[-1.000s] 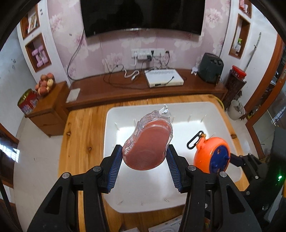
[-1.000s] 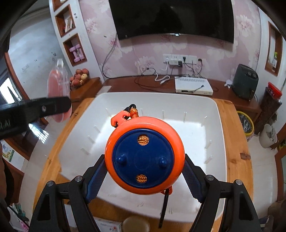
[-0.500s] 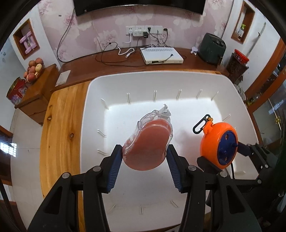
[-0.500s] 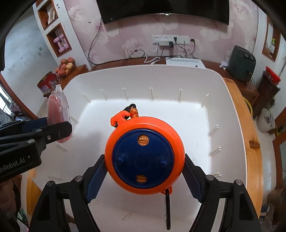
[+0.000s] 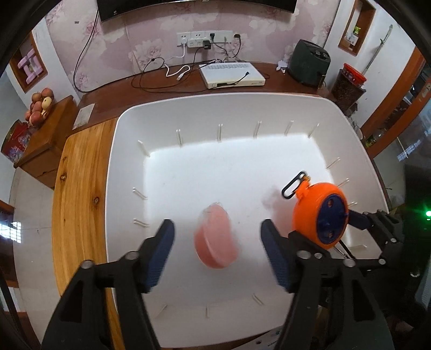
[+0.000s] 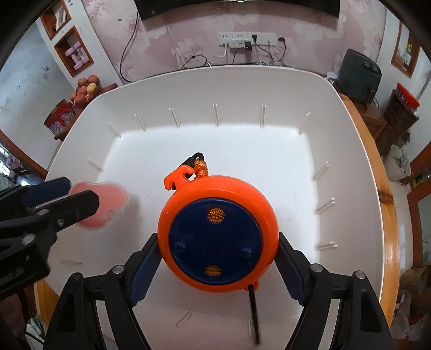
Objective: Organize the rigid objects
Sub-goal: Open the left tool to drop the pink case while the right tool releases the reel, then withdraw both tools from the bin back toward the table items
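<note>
We see the pink container (image 5: 216, 239) only as a motion-smeared blob between the opening jaws of the left gripper (image 5: 216, 250), so we cannot tell its lid, its outline or whether it touches the floor of the white bin (image 5: 129, 129). In the right wrist view a finger of that gripper covers its lower half. The orange reel (image 6: 218, 237) hides the bin floor behind it, and we cannot tell whether it rests there. The black strap (image 6: 254, 315) under the reel is blurred. The television (image 6: 237, 8) is cut off by the top edge. The box (image 5: 272, 336) below the bin is cropped and unreadable.
</note>
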`<act>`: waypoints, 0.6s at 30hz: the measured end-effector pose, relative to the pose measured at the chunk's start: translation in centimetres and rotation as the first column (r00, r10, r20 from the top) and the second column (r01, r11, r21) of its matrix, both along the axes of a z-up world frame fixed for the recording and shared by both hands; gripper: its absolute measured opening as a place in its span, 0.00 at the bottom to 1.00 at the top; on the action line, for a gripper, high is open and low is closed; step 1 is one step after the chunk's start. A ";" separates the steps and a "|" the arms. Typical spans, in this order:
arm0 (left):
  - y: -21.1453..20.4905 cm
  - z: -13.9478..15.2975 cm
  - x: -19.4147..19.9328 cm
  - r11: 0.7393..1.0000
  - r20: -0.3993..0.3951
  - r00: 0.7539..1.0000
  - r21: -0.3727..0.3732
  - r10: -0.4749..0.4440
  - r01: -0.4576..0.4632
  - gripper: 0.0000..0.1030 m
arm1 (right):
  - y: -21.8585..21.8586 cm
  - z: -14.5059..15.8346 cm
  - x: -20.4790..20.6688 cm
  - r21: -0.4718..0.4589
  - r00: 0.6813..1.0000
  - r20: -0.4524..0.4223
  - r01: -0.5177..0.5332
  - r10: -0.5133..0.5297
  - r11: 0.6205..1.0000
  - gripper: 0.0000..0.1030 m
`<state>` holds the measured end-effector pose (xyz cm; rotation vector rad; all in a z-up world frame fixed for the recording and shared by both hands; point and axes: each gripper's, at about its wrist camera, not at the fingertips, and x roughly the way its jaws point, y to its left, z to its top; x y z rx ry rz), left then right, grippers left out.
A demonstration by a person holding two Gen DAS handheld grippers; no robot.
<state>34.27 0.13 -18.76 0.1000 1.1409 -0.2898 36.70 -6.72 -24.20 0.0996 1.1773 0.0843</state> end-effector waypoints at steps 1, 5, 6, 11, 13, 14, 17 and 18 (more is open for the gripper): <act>0.0 0.1 -0.1 1.000 0.002 1.000 -0.009 -0.003 0.003 0.70 | -0.1 0.0 -0.1 0.003 1.000 -0.004 0.004 -0.004 1.000 0.79; -0.2 0.9 -0.5 1.000 0.006 1.000 -0.011 -0.007 0.007 0.70 | -0.6 -0.1 -0.4 0.008 0.999 -0.034 0.019 -0.019 1.000 0.79; -0.3 1.2 -0.7 1.000 0.012 1.000 -0.009 -0.009 0.010 0.70 | -0.8 -0.1 -0.5 0.008 0.999 -0.036 0.022 -0.022 1.000 0.79; -0.2 2.6 -1.4 1.000 0.036 0.999 -0.016 -0.001 0.002 0.70 | -1.1 1.4 -1.3 0.016 0.999 0.021 0.028 -0.028 0.999 0.79; 0.0 3.3 -1.8 1.000 0.047 0.999 -0.017 0.006 -0.005 0.70 | -0.8 2.6 -1.5 -0.017 0.998 0.064 0.014 -0.013 1.000 0.81; 0.1 3.8 -2.0 1.000 0.055 0.998 -0.016 0.011 -0.010 0.70 | -0.6 3.1 -1.7 -0.032 0.997 0.081 0.006 -0.003 0.999 0.81; 0.3 5.1 -2.8 1.000 0.081 0.996 -0.015 0.028 -0.027 0.70 | -0.7 4.9 -2.3 -0.033 0.993 0.119 -0.008 0.012 0.999 0.81; 0.3 5.5 -3.1 0.999 0.088 0.996 -0.015 0.034 -0.032 0.70 | -0.8 5.6 -2.6 -0.029 0.991 0.133 -0.007 0.010 1.000 0.81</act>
